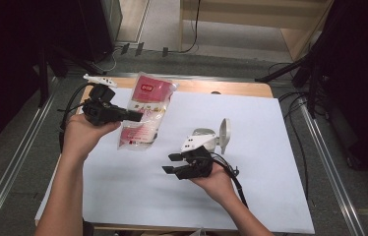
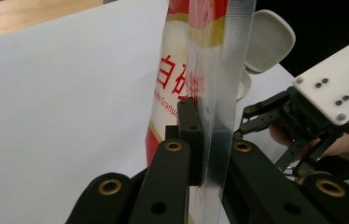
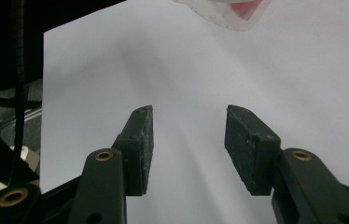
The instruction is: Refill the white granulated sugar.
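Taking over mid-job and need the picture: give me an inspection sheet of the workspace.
Surface: white sheet on a wooden table.
Job's things: red-and-clear bag, held up by one edge.
Clutter: white lidded container, lid up; white clip-like piece at the far left corner.
Grippers: left gripper shut on the bag's clear seam; right gripper open, nothing between its jaws.
Cables: black cable trails from the right gripper.
Surroundings: floor cables, dark stands.
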Available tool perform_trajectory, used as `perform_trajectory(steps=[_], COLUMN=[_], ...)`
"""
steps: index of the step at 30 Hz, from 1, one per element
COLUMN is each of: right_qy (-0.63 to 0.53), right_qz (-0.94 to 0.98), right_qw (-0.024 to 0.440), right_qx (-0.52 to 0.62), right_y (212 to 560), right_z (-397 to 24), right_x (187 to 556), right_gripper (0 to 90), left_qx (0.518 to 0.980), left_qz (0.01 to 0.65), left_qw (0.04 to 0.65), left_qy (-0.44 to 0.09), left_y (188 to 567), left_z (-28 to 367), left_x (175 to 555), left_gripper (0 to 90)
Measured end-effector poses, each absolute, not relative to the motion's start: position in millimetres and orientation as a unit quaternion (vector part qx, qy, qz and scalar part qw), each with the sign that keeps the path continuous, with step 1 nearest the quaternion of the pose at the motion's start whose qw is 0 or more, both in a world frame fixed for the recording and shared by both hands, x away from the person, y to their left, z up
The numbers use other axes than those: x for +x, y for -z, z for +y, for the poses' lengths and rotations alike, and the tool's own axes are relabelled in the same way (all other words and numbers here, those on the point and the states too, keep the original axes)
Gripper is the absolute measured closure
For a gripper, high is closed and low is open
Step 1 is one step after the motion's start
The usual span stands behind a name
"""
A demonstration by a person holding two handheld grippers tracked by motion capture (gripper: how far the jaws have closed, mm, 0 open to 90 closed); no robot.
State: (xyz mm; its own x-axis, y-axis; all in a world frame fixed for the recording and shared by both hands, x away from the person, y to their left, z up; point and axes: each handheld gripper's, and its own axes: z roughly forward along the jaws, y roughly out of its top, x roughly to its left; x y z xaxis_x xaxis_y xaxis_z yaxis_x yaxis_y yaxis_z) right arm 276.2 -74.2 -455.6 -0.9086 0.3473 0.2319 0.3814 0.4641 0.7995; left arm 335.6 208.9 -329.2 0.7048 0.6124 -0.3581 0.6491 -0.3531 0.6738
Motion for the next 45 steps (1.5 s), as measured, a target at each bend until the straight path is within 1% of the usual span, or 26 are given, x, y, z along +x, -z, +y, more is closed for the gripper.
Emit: perform_trajectory(steps=[6, 10, 20, 25, 31, 33, 36, 40, 45], right_qy=[0.493, 0.488, 0.503, 0.499, 0.507, 0.506, 0.509, 0.508, 0.512], right_qz=[-0.842, -0.847, -0.838, -0.841, -0.833, -0.833, -0.831, -0.831, -0.827], right_qw=[0.040, 0.040, 0.052, 0.029, 0.026, 0.025, 0.021, 0.015, 0.007], right_qx=[-0.216, -0.207, -0.203, -0.207, -0.220, -0.221, -0.222, -0.225, -0.232], right_y=[452, 453, 448, 445, 444, 444, 444, 445, 444], right_z=[-88, -94, -119, -136, -151, -154, -160, -169, -180], right_x=[277, 275, 273, 268, 265, 264, 263, 261, 259], right_gripper=[52.1, 51.7, 52.2, 51.9, 51.8, 51.8, 51.7, 51.8, 51.5], left_qx=[0.825, 0.830, 0.829, 0.832, 0.840, 0.840, 0.846, 0.842, 0.846], left_qz=[0.390, 0.383, 0.394, 0.395, 0.389, 0.387, 0.378, 0.369, 0.362], left_qw=[0.408, 0.405, 0.397, 0.389, 0.379, 0.380, 0.376, 0.394, 0.391], left_qy=[0.018, 0.012, 0.009, 0.005, -0.001, 0.002, -0.011, 0.009, -0.001], left_y=[337, 344, 363, 373, 390, 394, 401, 404, 405], left_z=[206, 205, 197, 190, 179, 179, 179, 184, 189], left_x=[340, 345, 357, 363, 370, 371, 371, 370, 366], left_gripper=[90.0, 90.0, 90.0, 90.0, 90.0, 90.0, 90.0, 90.0, 90.0])
